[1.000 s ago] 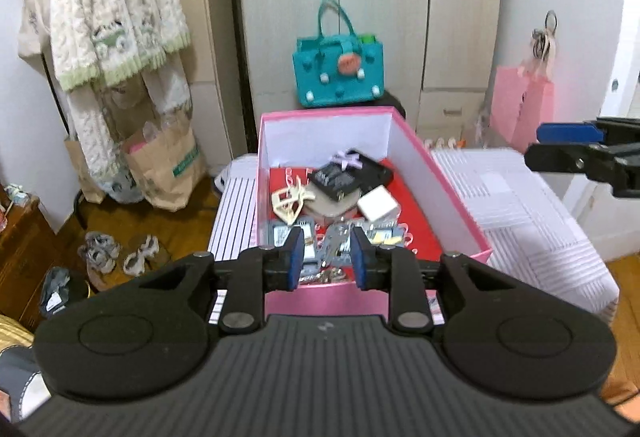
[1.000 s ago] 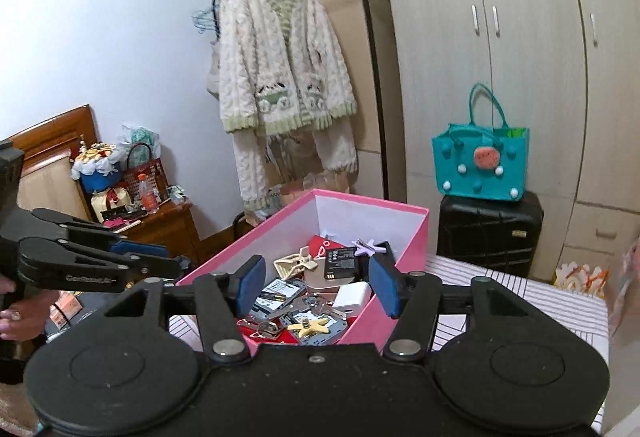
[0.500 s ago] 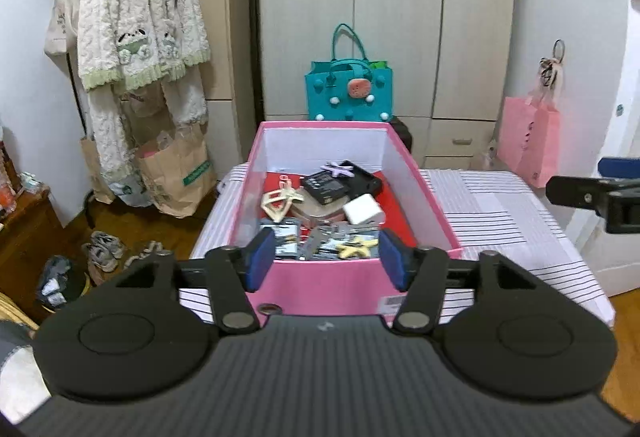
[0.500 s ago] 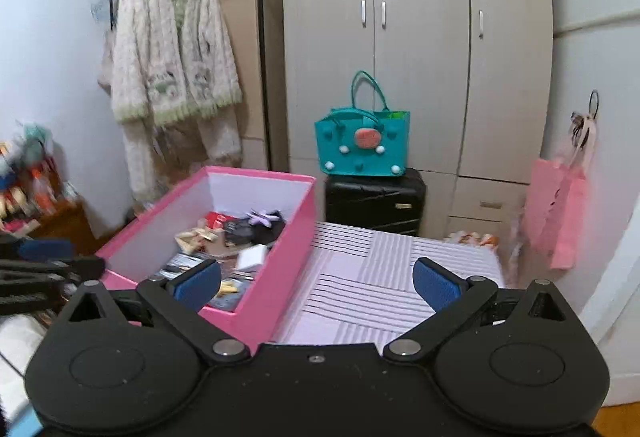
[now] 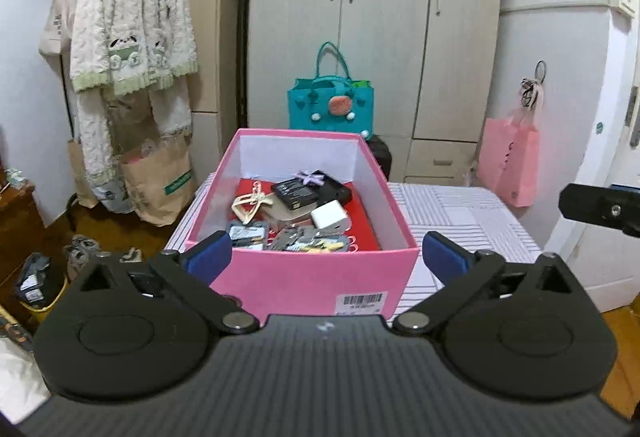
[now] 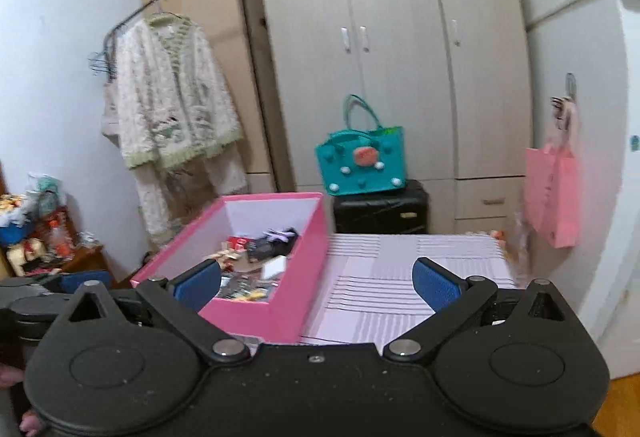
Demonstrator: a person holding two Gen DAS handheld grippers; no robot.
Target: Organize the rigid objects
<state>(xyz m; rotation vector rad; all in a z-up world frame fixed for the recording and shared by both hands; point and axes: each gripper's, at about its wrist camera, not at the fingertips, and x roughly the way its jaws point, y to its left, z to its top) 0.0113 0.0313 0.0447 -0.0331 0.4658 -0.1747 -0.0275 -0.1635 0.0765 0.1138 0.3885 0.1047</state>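
Both pairs of my jaws are standing spread wide with nothing clamped in either. On my left gripper (image 5: 326, 257) the jaws have just been opening, and the near wall of the pink box (image 5: 312, 277) is sitting in the gap between the blue pads (image 5: 210, 257), which are not pressing on it. On my right gripper (image 6: 316, 281) the jaws have likewise just been opening, and they are framing the right front corner of the pink box (image 6: 260, 311) and a stretch of the striped cover (image 6: 400, 277) beside it, again with no contact. The box is resting on that striped cover, open at the top, and the rigid objects are lying jumbled on its red floor: a white charger block (image 5: 330, 215), a black flat case (image 5: 294, 193) with a small lilac bow (image 5: 308, 178) on top, a cream strap piece (image 5: 250, 203), and a heap of metal bits and small packets (image 5: 288, 239) against the near wall. A barcode label (image 5: 362, 301) is showing on the front of the box. From my left view the tip of the right gripper is poking in at the right edge, well apart from the box. Behind the box a teal tote bag (image 5: 330, 107) is sitting on a black suitcase (image 6: 380, 209) in front of the wardrobe (image 5: 372, 17), a knitted cardigan (image 5: 134, 17) is hanging at the left, and a pink paper bag (image 5: 508, 161) is hanging at the right.
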